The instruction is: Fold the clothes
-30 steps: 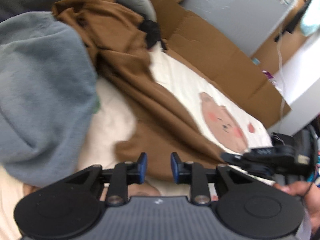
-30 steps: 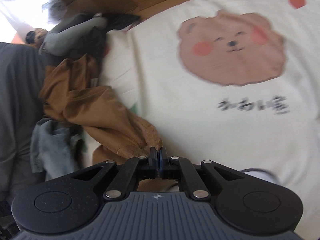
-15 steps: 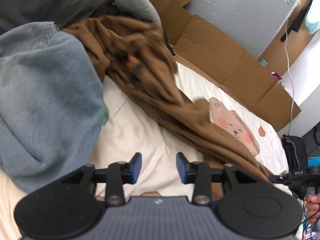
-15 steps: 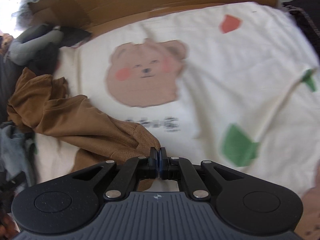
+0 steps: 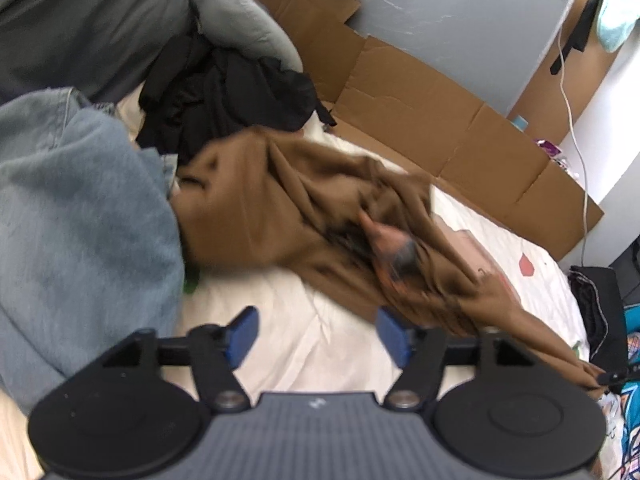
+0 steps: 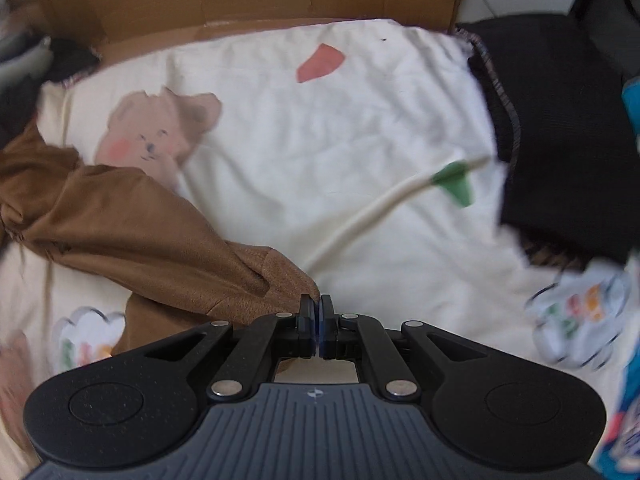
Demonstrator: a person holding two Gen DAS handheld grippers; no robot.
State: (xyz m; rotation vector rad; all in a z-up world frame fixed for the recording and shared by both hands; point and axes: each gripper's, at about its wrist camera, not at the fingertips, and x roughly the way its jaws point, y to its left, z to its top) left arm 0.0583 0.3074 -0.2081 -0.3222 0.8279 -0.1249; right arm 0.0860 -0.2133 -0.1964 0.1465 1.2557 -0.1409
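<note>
left gripper (image 5: 318, 336): fingers spread wide, empty, over bare cream bedsheet (image 5: 304, 320) | brown garment (image 5: 280, 208): stretched ahead and right of its fingers | right gripper (image 6: 316, 320): pinched onto garment's edge; open sheet beyond | denim pile (image 5: 76, 216): left

Matt brown cloth garment (image 6: 132, 232); smooth cream sheet (image 6: 320, 140)
</note>
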